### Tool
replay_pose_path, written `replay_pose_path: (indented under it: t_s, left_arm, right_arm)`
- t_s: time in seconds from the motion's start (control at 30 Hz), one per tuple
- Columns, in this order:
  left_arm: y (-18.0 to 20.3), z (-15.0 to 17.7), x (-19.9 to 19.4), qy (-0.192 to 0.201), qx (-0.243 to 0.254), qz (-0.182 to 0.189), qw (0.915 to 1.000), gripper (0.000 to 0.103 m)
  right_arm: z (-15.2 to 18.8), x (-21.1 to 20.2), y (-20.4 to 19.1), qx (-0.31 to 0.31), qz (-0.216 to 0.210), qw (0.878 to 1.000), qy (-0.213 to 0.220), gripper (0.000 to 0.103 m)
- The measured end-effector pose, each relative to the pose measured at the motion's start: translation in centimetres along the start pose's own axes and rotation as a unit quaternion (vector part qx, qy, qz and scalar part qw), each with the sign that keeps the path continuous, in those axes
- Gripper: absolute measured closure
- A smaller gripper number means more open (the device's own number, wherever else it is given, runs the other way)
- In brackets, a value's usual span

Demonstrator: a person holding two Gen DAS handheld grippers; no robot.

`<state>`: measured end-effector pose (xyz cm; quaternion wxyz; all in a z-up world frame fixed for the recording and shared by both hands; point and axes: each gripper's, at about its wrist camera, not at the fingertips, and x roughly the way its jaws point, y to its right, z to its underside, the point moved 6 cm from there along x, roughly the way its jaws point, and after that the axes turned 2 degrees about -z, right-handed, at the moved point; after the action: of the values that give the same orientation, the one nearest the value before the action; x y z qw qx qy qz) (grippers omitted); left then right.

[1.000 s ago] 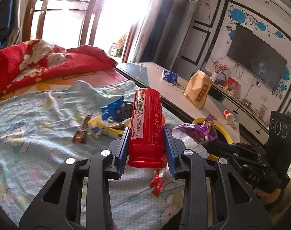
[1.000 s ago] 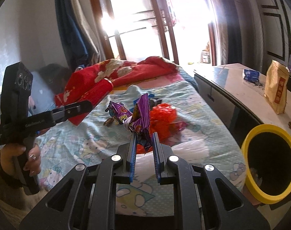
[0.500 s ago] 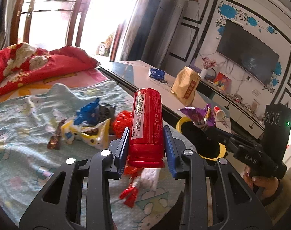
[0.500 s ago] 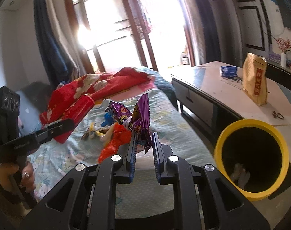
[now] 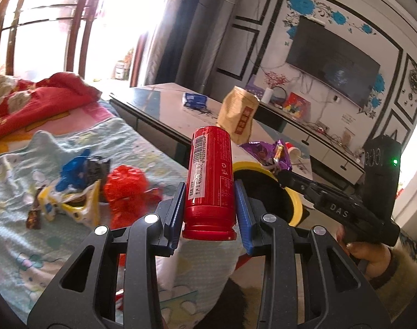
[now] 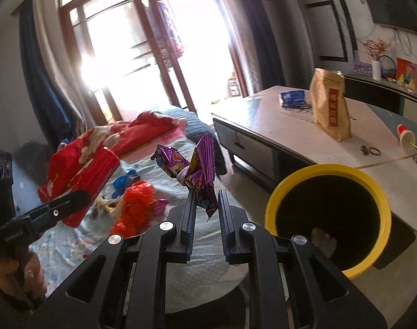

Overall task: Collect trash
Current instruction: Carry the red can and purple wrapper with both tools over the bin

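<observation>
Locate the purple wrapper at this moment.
The purple wrapper sits between the right gripper's fingers, raised off the bed. The left wrist view shows it over the yellow bin's rim, right of the red can.

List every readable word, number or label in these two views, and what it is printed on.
"DAS": side of the right gripper.
Barcode digits and small print on the red can in the left gripper: too blurred to read reliably.
Red panel on the tan bag: illegible.
Purple wrapper print: illegible.
</observation>
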<state>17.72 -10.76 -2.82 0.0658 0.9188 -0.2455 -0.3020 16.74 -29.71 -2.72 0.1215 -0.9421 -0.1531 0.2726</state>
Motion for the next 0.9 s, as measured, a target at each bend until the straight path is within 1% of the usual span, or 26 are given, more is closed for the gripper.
replay_pose_path:
  t_s: [0.4, 0.63, 0.9]
  left_arm:
    - [4.1, 0.3, 3.6, -0.017, 0.018, 0.036, 0.999, 0.076]
    - [5.7, 0.9, 5.0, -0.031, 0.023, 0.045, 0.9983, 0.076]
    - [7.4, 1.4, 6.5, -0.044, 0.035, 0.052, 0.997, 0.076]
  right_arm:
    - [-0.5, -1.7, 4.9, 0.052, 0.032, 0.998, 0.02, 0.087]
    - [-0.4, -2.3, 7.8, 0.082, 0.049, 0.995, 0.028, 0.087]
    - [0.0, -2.8, 10.8, 0.106, 0.08, 0.991, 0.034, 0.087]
